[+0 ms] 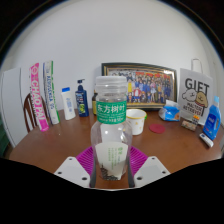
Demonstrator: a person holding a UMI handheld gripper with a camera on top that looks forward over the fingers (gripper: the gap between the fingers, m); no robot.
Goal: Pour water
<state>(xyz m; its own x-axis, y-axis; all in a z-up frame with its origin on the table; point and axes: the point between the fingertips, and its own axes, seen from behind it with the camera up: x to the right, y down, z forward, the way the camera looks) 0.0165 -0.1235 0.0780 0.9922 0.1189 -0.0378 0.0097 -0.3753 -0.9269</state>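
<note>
The tongs are pinching a clear plastic green-labelled bottle; loosening risks it slipping before reaching the white cup beyond.

The bottle is of clear, glossy plastic with a green paper-like label and a white cap. The desk looks like smooth brown wood, slightly shiny. The picture frame seems glossy, dark wood.

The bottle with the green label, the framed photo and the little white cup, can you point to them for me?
bottle [109,128]: gripper view, on its green label, between the fingers.
framed photo [140,87]: gripper view, middle of the picture.
white cup [136,121]: gripper view, on its side wall.
</note>
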